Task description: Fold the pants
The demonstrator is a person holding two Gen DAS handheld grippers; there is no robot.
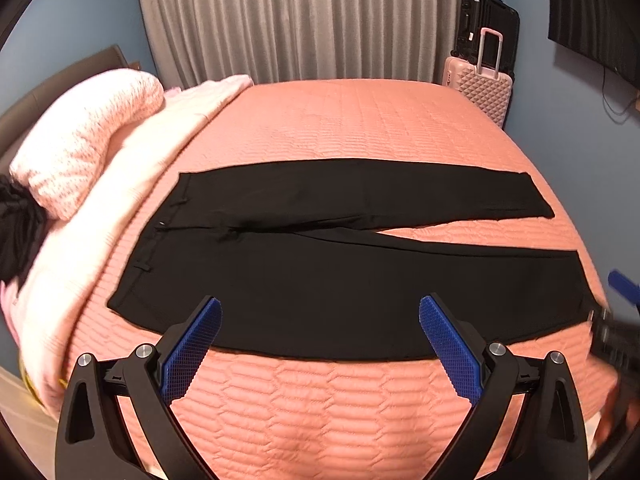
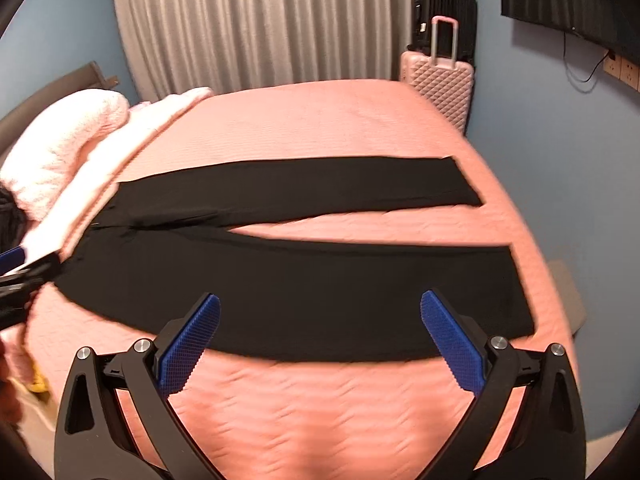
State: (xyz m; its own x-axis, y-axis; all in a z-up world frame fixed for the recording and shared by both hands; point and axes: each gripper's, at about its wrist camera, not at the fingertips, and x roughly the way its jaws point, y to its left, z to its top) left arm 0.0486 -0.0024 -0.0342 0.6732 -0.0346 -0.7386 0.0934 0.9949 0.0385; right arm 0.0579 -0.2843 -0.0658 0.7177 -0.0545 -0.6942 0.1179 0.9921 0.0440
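Pants: black fabric trousers (image 1: 320, 280) lie flat and unfolded across the bed, waistband toward the pillow side, both legs running to the other side with a narrow wedge of quilt showing between them.
Bed: salmon-pink quilted bedspread (image 1: 360, 120) carries the trousers; the near trouser edge sits just past the tips of both tongs.
Left tongs: black frame with blue ribbed pads (image 1: 320, 314), spread wide, grasping nothing, hovering above the near leg's edge (the other tool's blurred blue tip shows at the right rim of this view).
Right tongs: same build (image 2: 320, 310), spread wide and empty, over the near leg nearer its hem end.
Pillow side: pale pink patterned pillow (image 1: 88, 140) on a light pink folded blanket (image 1: 132, 168), just beside the waistband.
Background: grey pleated curtain (image 1: 308, 16) behind the bed; pink hard-shell suitcase (image 1: 478, 88) with a black suitcase (image 1: 488, 20) behind it at the far corner.
Focus: right wrist view is motion-blurred.
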